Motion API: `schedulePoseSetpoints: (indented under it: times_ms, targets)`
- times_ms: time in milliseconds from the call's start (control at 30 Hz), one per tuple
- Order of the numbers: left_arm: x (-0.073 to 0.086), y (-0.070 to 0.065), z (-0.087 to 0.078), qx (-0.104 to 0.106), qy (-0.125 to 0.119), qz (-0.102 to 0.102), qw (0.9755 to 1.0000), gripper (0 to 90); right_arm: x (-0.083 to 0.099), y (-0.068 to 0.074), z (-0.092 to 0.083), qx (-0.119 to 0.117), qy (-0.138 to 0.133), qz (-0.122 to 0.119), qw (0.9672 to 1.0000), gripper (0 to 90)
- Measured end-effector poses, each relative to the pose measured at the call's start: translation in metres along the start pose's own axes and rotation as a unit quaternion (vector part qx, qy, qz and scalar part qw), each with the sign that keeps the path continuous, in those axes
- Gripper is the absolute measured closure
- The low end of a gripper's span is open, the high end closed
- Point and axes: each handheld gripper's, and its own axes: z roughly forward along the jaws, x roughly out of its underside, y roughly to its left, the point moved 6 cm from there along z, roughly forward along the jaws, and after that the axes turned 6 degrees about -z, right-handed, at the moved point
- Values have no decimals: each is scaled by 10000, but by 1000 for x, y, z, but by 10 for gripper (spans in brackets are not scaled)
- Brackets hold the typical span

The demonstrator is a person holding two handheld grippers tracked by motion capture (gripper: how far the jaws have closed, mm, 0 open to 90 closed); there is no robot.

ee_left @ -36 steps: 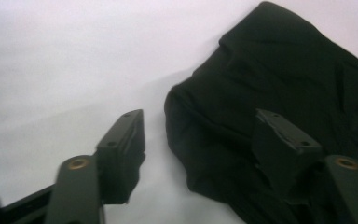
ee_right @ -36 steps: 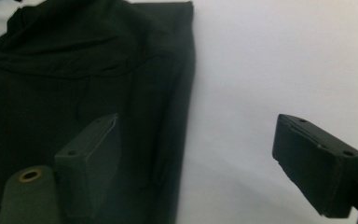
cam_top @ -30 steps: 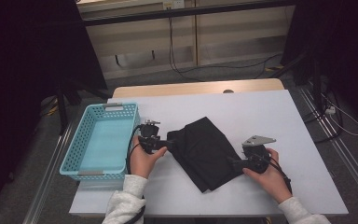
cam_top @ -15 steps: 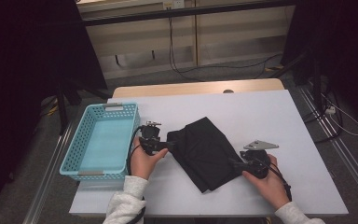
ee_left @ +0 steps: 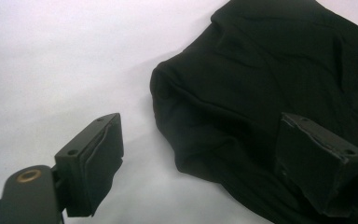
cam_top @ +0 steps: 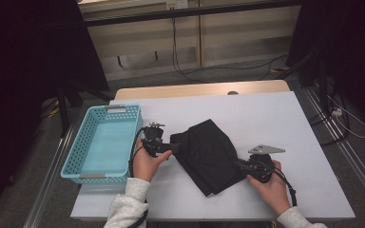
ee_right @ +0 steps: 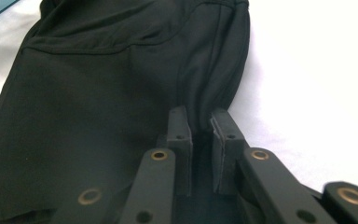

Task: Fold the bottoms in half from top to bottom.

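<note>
Room: dark, grey floor with trailing cables. Table [cam_top: 275, 118]: white, matte, flat. Cloth [cam_top: 209, 154]: black, soft, folded, creased oblong at table centre; long axis runs 11 to 5 o'clock. Basket [cam_top: 76, 156]: turquoise perforated plastic, rectangular, at 9 o'clock of the cloth. Left gripper [cam_top: 171, 147]: jaws spread, just been opening, straddling the cloth's 10 o'clock corner without pinching. Right gripper [cam_top: 240, 165]: jaws just been closing, pinching the cloth's 4 o'clock edge.

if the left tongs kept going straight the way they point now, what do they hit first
Most likely the black folded cloth. The left tongs stand open, their jaws having just been opening, with the cloth's near edge right ahead and one jaw already over it. Whether that jaw touches the fabric is unclear.
</note>
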Motion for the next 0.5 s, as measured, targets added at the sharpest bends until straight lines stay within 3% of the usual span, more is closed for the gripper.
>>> schedulePoseSetpoints:
  times_ms: [233, 333, 400, 467, 500]
  targets:
    - [-12, -5, 2, 52, -36, -57, 10000, 108, -4, 2, -5, -146, -90, -31, 9998, 813]
    - [-15, -7, 9, 42, 106, -65, 9999, 99, -4, 4, -5, -163, -105, -47, 9998, 813]
    - [-14, -9, 17, 57, 198, -183, 9996, 85, -4, 6, -5, -145, -92, -110, 9998, 813]
    - [-11, -10, 23, -89, 292, -46, 9995, 88, -4, 7, -5, -130, -106, -161, 9997, 813]
    - [-7, -5, 30, -258, 434, -196, 9985, 88, -4, 7, -6, -132, -110, -157, 9997, 813]
